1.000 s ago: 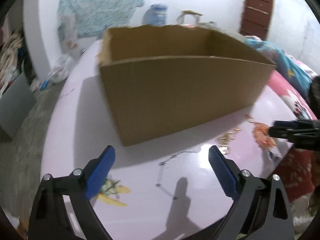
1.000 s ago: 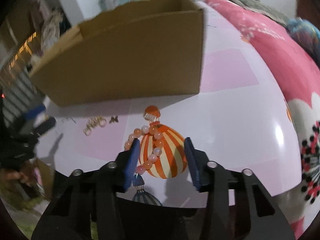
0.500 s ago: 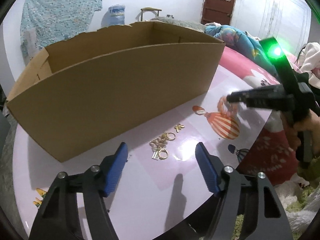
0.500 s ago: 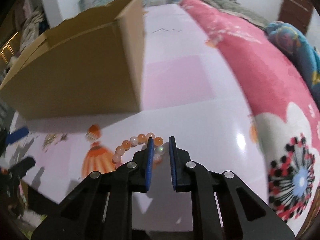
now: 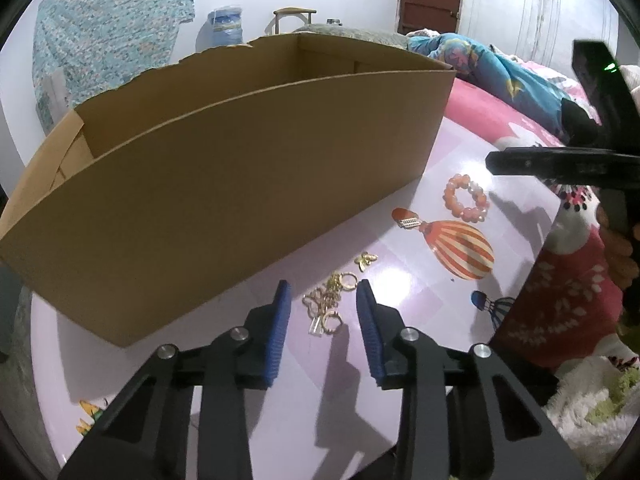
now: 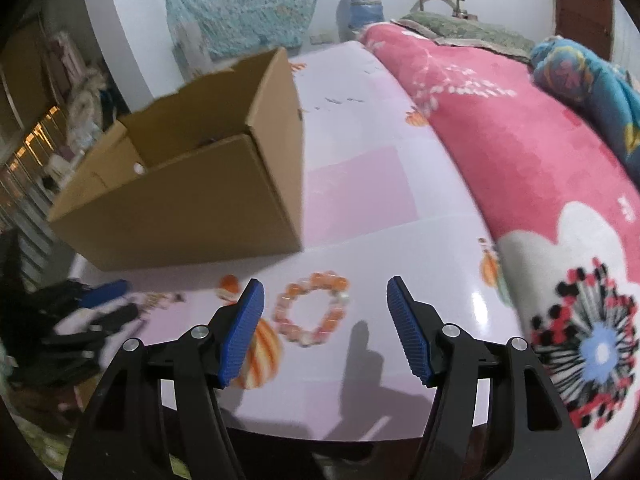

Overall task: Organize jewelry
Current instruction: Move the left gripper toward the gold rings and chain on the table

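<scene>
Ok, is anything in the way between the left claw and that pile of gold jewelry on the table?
Nothing visible. The left claw is closing with the gold jewelry lying directly between its pads; the cardboard box stands off to one side.

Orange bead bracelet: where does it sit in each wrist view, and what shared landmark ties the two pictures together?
Left wrist view: the orange bead bracelet lies right of centre on the table, beyond the printed balloon, below the right tool.
Right wrist view: the bracelet lies low at centre, on the table between the blue pads, untouched.
Shared landmark: the cardboard box, behind and left of the bracelet in both.
</scene>
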`<state>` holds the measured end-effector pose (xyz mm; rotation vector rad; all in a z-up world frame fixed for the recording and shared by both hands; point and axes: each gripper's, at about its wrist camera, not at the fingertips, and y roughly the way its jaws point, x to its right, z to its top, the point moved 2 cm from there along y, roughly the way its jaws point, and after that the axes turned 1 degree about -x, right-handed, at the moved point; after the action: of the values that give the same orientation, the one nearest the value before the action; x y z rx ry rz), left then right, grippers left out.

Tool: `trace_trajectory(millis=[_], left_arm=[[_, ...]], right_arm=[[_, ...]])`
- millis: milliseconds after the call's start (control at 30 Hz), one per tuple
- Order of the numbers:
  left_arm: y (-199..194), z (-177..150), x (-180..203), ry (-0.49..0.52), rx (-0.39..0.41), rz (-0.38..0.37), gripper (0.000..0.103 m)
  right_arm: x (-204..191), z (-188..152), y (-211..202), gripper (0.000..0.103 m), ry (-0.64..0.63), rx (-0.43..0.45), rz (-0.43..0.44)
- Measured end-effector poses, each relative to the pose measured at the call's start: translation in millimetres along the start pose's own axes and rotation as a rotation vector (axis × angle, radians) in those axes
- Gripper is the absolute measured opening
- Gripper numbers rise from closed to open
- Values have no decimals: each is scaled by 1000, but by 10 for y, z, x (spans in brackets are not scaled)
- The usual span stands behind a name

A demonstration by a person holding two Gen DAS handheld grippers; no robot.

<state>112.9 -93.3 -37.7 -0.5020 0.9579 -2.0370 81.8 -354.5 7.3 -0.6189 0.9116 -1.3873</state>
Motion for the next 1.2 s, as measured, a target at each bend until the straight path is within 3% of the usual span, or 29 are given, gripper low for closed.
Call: trace_trajectory(millis=[167, 400, 567, 767, 800, 967, 1100, 1200], left_arm=[[168, 4, -45, -6, -56, 48, 22], [26, -118, -500, -182, -62, 94, 16], [-95, -117, -518, -197, -11, 39, 15], [-3, -181, -366, -149, -60, -48, 15], [-34, -185, -340, -147, -56, -85, 15], [-186, -163, -279, -128, 14, -100, 15], [-28, -233, -308, -159, -71, -142, 15], [-94, -271, -312, -181, -69, -224, 15]], right_arm=[[-175, -4, 63, 61, 10, -4, 74], [-332, -57, 141, 60, 2, -31, 123], [-489, -73, 185, 48, -17, -41, 170], [-652, -115, 234, 46, -41, -63, 197], [-664, -119, 231, 46, -42, -64, 198], [-652, -92, 284, 46, -30, -76, 206], [-705, -93, 328, 46, -24, -92, 224], [-749, -98, 338, 46, -30, -98, 227]])
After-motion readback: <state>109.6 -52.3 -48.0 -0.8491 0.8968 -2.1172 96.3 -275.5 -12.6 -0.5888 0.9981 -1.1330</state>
